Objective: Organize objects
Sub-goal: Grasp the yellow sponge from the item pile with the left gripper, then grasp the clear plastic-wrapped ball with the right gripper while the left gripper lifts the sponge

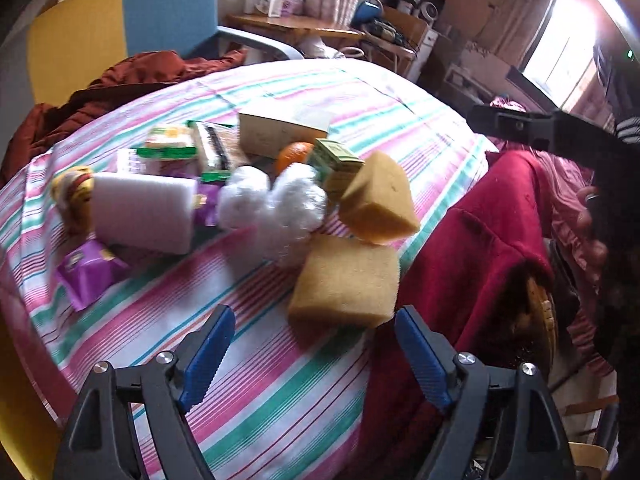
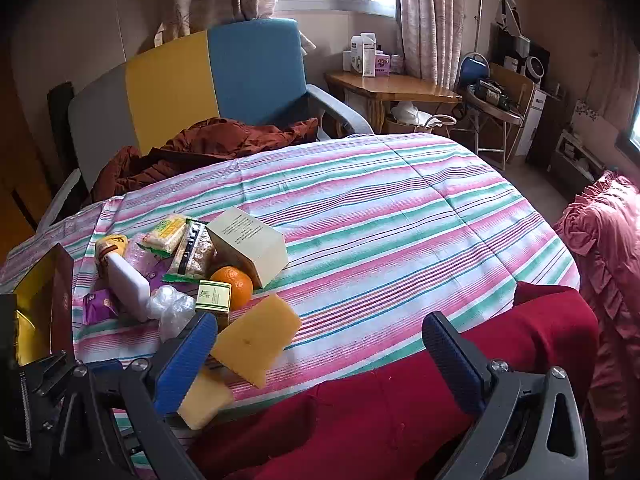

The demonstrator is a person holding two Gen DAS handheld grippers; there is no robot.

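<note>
Sponges, snack packets, an orange and boxes lie heaped on the striped counter (image 1: 280, 360), toward its left part. From the left wrist, the left hand-held gripper (image 1: 316, 340) hovers wide and empty just short of the flat sponge (image 1: 344, 280), with the tilted sponge (image 1: 378, 200) leaning beyond it. Behind are the crumpled plastic (image 1: 276, 204), the white foam block (image 1: 144, 216), a purple packet (image 1: 86, 272), the orange (image 1: 294, 154), a small green box (image 1: 338, 160) and a big beige box (image 1: 280, 128). To do this well, I judge the flat sponge the easiest first pick: straddle its two side faces, come in low, and squeeze gently, since it will compress and could nudge the tilted one over. Print on the packets is too blurred here to read.

From the right wrist, the right hand-held gripper (image 2: 320, 356) is also wide and holds nothing, above the counter's near edge and the red cloth (image 2: 400, 400). Its left finger (image 2: 184, 360) overlaps the pile. An open box with a yellow lining (image 2: 40, 320) stands at the far left, a likely place for sorting. Dark lines of text show on the beige box and on the green box's label, but none is legible
</note>
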